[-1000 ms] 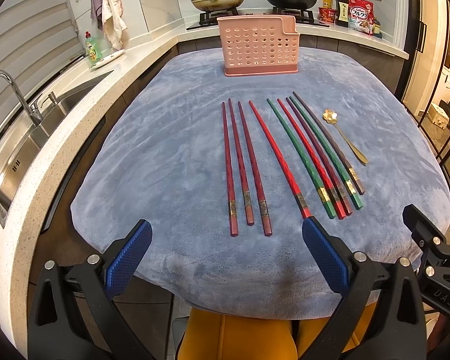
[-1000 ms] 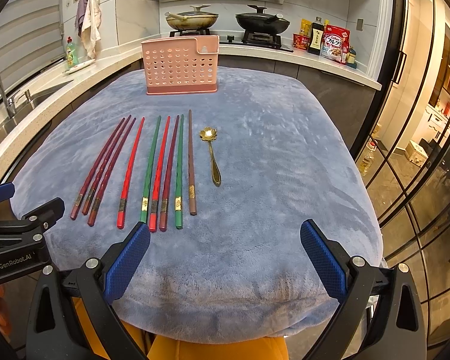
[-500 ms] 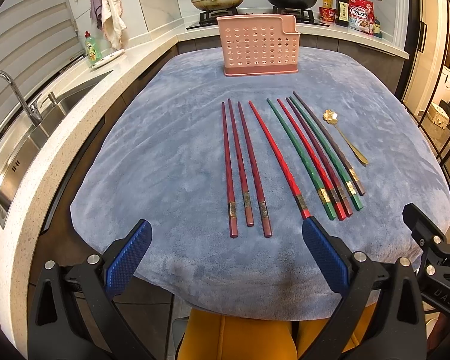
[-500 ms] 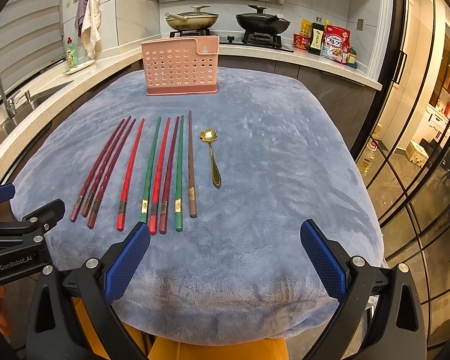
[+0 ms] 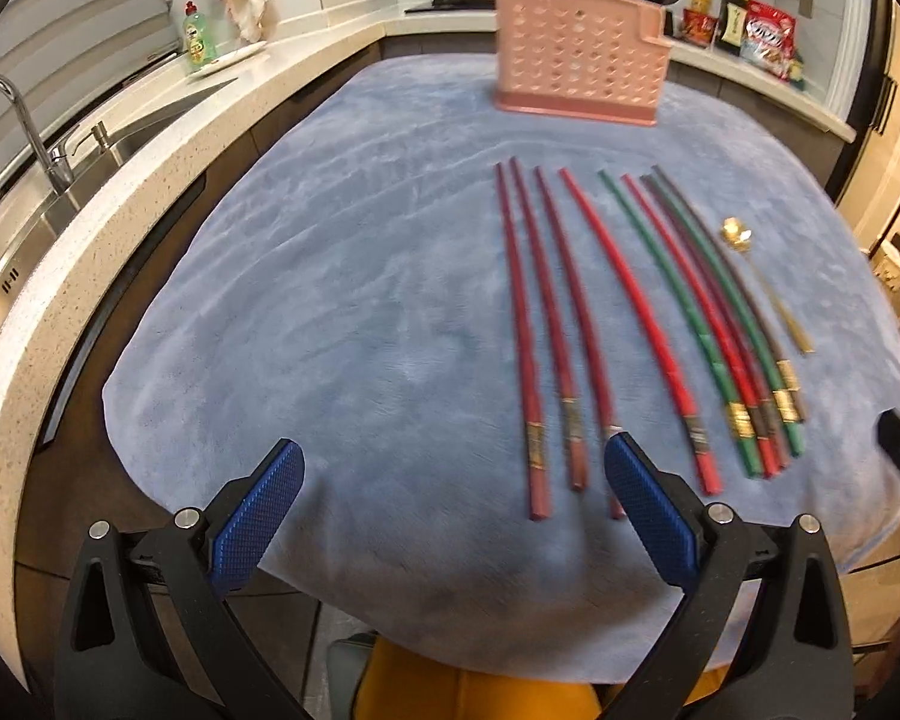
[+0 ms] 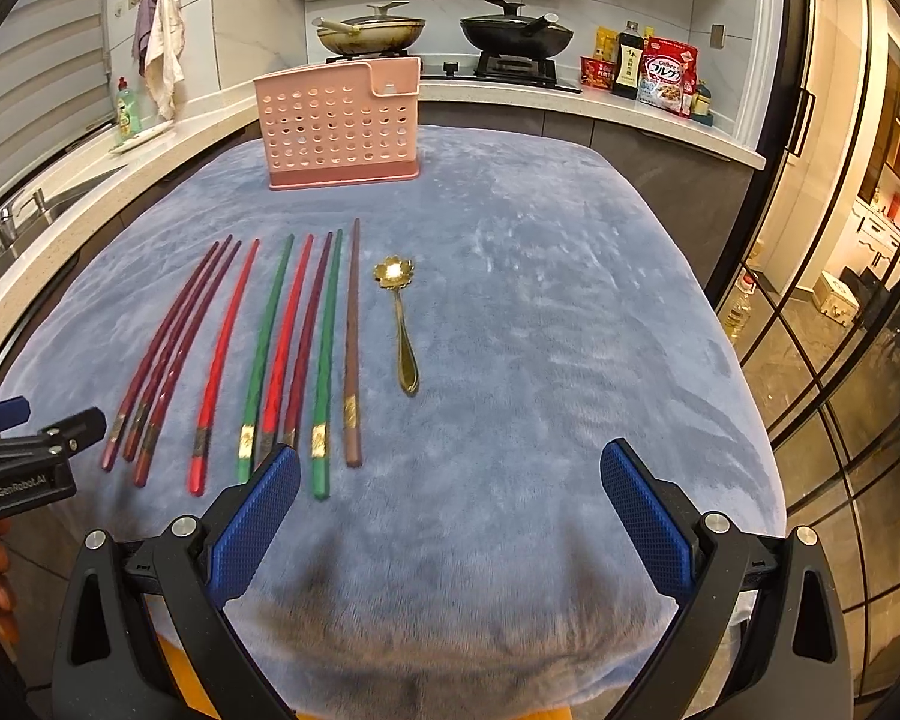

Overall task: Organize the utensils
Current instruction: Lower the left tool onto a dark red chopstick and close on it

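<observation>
Several chopsticks in dark red, red, green and brown lie side by side on a blue-grey cloth. To their right rests a gold spoon. A pink perforated utensil holder stands upright at the cloth's far end. My left gripper is open above the cloth's near edge, its right finger beside the handle ends of the dark red chopsticks. My right gripper is open too, over the near edge, right of the green chopsticks' ends. Both hold nothing.
A stone counter with a sink and tap runs along the left. Two pans sit on the hob behind the holder, with food packets to the right. Glass doors stand at the right.
Both grippers have moved forward over the cloth toward the utensils; the left one has also tilted and shifted left. Chopsticks, spoon and holder have not moved.
</observation>
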The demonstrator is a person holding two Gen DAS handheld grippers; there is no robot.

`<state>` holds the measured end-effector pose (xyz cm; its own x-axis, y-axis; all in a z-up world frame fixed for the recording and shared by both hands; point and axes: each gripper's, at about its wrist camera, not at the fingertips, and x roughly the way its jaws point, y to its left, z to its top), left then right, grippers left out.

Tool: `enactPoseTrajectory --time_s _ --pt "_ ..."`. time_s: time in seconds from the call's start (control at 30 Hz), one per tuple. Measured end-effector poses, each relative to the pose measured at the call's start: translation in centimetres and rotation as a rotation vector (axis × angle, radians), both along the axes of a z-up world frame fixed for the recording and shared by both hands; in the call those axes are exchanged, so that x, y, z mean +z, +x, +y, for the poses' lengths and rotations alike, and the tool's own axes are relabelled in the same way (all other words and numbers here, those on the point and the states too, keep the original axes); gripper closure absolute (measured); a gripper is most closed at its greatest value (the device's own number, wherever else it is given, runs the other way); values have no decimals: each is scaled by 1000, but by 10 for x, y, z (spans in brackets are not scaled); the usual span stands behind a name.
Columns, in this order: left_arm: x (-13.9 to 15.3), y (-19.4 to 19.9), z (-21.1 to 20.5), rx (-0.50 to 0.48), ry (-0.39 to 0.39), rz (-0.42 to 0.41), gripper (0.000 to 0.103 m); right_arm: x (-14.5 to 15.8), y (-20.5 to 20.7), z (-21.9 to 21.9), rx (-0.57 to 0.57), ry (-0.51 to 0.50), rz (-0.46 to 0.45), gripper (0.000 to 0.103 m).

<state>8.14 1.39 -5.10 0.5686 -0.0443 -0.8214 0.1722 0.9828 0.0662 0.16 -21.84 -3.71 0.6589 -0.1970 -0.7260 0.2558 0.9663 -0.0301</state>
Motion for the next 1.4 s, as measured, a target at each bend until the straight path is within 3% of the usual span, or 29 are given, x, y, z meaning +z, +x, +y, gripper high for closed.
enactPoseTrajectory --time_s 0.4,0.57,0.77,0.87,1.03,1.13,1.23,1.3,1.4 --pt "-28 24 6 9 27 50 6 -16 40 -7 11 14 18 7" --pt "-28 32 7 5 2 56 9 -26 64 -6 31 29 41 20" --pt "-24 31 1 -43 -20 48 30 -39 84 -9 37 52 68 39" --pt "-22 30 -2 -61 -36 49 43 -46 92 -13 38 74 86 54" --pt "-20 29 -7 -95 -53 49 67 -48 91 -12 57 81 72 57" --pt "-19 30 -7 -108 -84 60 81 -48 90 -12 71 92 71 66" --pt "-19 31 -5 -107 -103 66 89 -47 89 -13 80 103 69 78" --pt "-18 31 -4 -105 -112 68 91 -47 88 -13 89 119 70 91" --pt "-17 31 -3 -104 -123 74 94 -45 86 -15 94 137 75 93"
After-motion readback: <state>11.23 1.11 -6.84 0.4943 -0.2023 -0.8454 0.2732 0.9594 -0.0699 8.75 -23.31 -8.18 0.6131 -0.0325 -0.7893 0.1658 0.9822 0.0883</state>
